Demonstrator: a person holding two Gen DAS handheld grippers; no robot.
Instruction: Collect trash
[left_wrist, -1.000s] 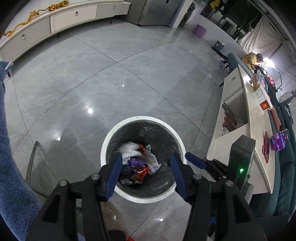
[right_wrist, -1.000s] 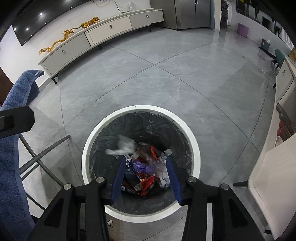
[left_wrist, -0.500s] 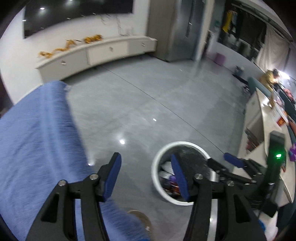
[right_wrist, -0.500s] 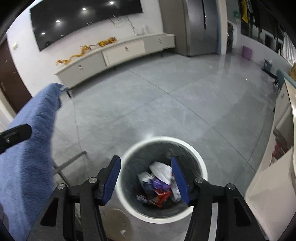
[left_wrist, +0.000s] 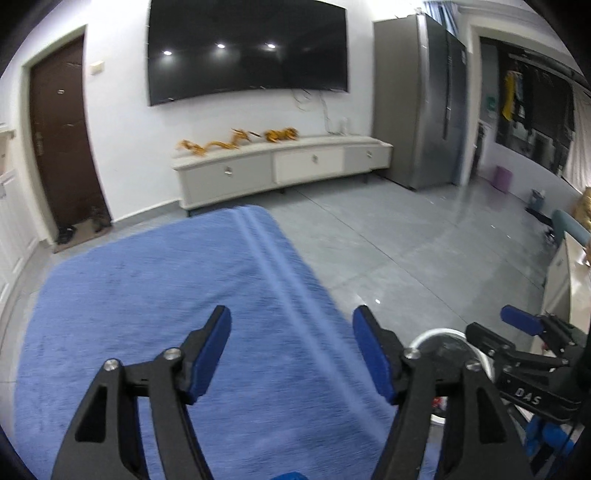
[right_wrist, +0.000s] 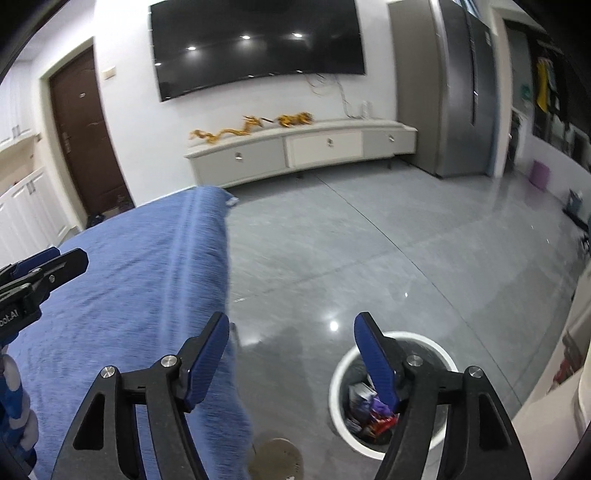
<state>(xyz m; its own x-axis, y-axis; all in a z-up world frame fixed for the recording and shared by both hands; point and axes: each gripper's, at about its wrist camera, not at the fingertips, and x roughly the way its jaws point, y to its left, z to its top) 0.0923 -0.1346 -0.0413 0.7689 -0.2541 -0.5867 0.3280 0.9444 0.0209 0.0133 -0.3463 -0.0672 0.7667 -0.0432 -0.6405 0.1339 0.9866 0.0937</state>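
Observation:
A white round trash bin (right_wrist: 341, 373) with a black liner stands on the grey floor at lower right, holding crumpled wrappers (right_wrist: 371, 413). My right gripper (right_wrist: 291, 354) hovers above and to the left of it, jaws opening, nothing between them. In the left wrist view my left gripper (left_wrist: 291, 349) hangs over a blue cloth-covered surface (left_wrist: 155, 295), jaws opening and empty. Only the bin's rim (left_wrist: 437, 334) peeks out behind its right finger. The right gripper's blue fingertip (left_wrist: 517, 321) shows at far right there.
A long low white cabinet (right_wrist: 303, 151) runs along the far wall under a dark TV (right_wrist: 258, 44). A brown door (right_wrist: 88, 136) is at left, a tall grey fridge (right_wrist: 454, 88) at right. A pale counter edge (right_wrist: 554, 402) borders the bin. A round brownish mat (right_wrist: 277, 458) lies on the floor.
Both grippers rose and tilted up from over the bin, swinging left. The bin shrank toward lower right. Jaws widened on both. The blue cloth now fills the left view.

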